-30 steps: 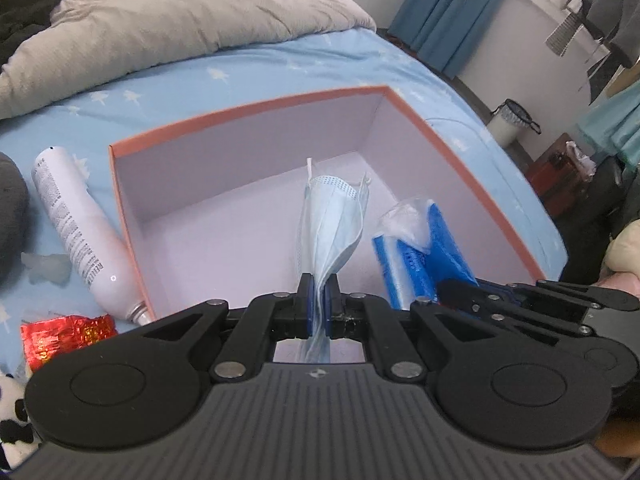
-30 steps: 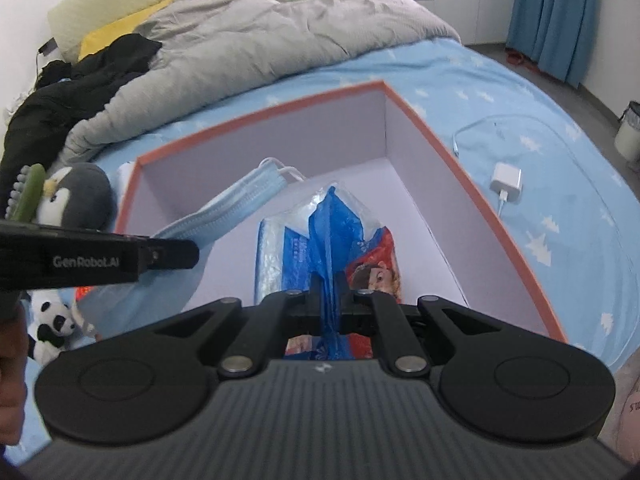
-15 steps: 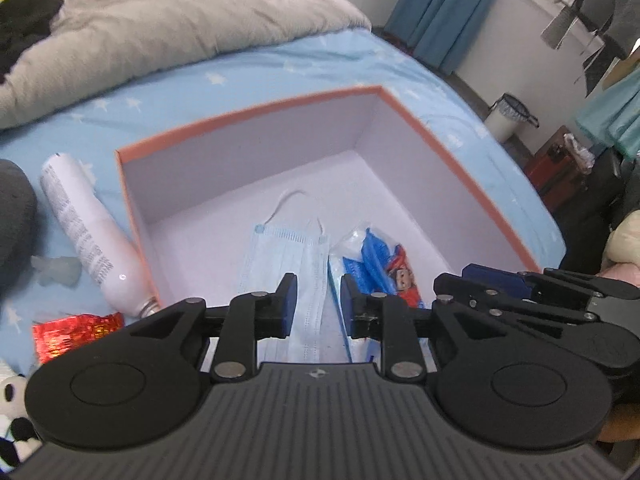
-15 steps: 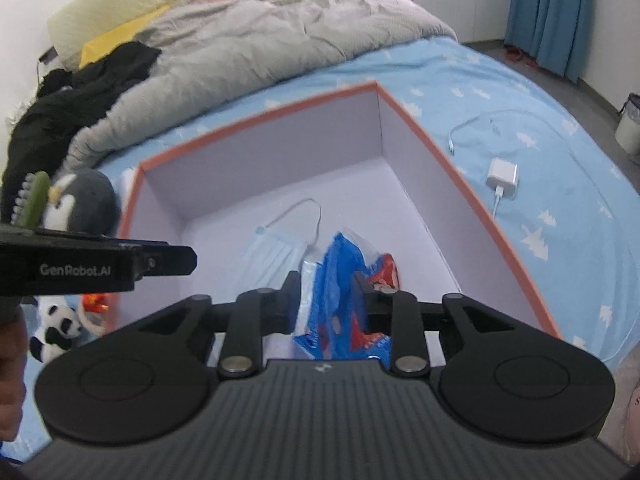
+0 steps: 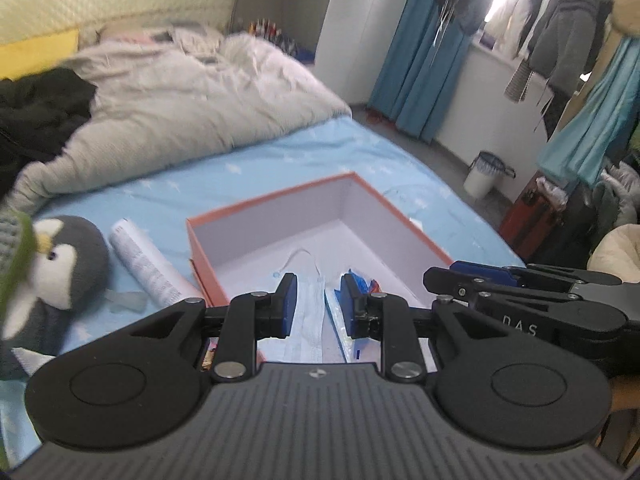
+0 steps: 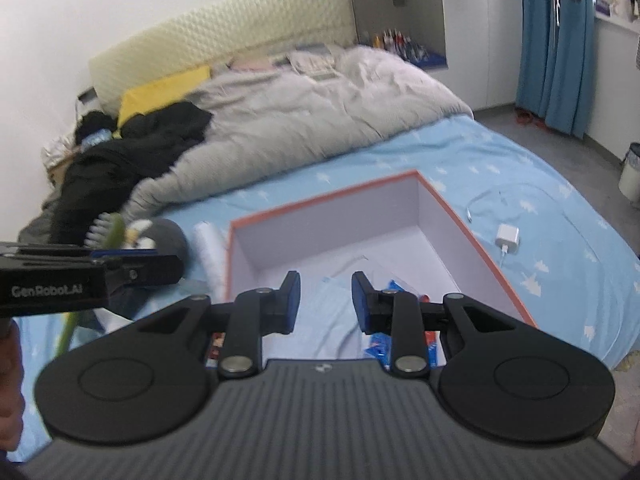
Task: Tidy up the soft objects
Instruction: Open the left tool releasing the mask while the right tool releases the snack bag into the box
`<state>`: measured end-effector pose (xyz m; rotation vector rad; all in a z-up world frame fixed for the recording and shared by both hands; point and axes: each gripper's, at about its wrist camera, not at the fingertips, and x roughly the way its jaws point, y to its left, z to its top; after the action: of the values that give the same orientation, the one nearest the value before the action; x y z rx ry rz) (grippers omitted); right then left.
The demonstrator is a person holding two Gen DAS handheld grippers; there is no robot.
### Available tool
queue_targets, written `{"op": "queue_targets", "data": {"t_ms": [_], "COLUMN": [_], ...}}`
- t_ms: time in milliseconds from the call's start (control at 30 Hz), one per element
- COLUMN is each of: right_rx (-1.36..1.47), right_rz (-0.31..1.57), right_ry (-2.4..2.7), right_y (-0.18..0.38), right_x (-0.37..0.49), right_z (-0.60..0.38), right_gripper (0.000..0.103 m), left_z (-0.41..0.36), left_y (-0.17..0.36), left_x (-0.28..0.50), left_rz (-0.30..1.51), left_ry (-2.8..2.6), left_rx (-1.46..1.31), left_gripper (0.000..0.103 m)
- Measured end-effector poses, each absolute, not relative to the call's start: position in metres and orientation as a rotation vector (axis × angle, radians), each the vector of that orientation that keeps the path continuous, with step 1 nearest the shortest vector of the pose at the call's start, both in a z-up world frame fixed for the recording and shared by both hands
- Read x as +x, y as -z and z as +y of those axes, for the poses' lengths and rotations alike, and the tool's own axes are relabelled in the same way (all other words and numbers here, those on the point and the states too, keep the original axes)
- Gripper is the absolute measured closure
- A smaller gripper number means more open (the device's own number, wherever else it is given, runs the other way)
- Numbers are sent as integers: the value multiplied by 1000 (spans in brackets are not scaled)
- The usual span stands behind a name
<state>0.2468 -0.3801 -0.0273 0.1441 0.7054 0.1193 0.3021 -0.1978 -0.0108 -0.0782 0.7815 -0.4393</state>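
**Face mask and blue packet lie in the box, both grippers empty above it**

Face mask (image 5: pixel 306 312), pale blue and flat, lies on the white floor of the orange-rimmed box (image 5: pixel 276 200) in the lower middle of the left wrist frame, its ear loops reaching toward the far corner. Just to its right, touching or nearly so, sits a blue plastic packet (image 5: pixel 362 280) with a red patch on it. The box is open on top and rests on a light blue bedsheet (image 5: pixel 256 164) with white marks.

The left gripper (image 5: pixel 315 300) hangs above the near edge of the box with its 2 blue-padded fingers apart and nothing between them; the mask shows through the gap, lying below on the box floor. The right gripper (image 6: pixel 325 300) is likewise parted and holds nothing, with the mask and the packet (image 6: pixel 390 284) seen below it in the box.

At the left of the box in the left wrist frame lie a white spray can (image 5: pixel 148 264) on its side and, further left, a grey penguin plush (image 5: pixel 60 264). A grey duvet (image 5: pixel 192 108) is bunched across the upper left, with black clothing (image 5: pixel 36 108) at the left edge. In the right wrist frame a white charger (image 6: pixel 507 237) and its cable lie on the sheet at the right of the box. Blue curtains (image 5: pixel 420 64) hang at the upper right.
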Motion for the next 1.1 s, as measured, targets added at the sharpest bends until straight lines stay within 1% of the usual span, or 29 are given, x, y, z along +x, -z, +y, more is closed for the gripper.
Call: {"op": "queue_targets", "data": {"t_ms": [200, 467, 733, 1100], "right_rx": [123, 107, 113, 115], "right_rz": [632, 560, 549, 583], "right_ry": [-154, -209, -271, -307], "right_y": [2, -12, -3, 18], "right_x": [211, 168, 136, 111], "right_z": [-354, -321, -292, -264], "right_gripper": [72, 72, 72, 72], "left_z": [-157, -108, -70, -35], "left_y": [-18, -33, -30, -1], "left_x": [249, 186, 143, 111], "left_rz": [704, 635, 616, 657], "left_ry": [420, 370, 303, 221], "left_rx": [-91, -121, -164, -222], "left_gripper": [76, 76, 76, 76]}}
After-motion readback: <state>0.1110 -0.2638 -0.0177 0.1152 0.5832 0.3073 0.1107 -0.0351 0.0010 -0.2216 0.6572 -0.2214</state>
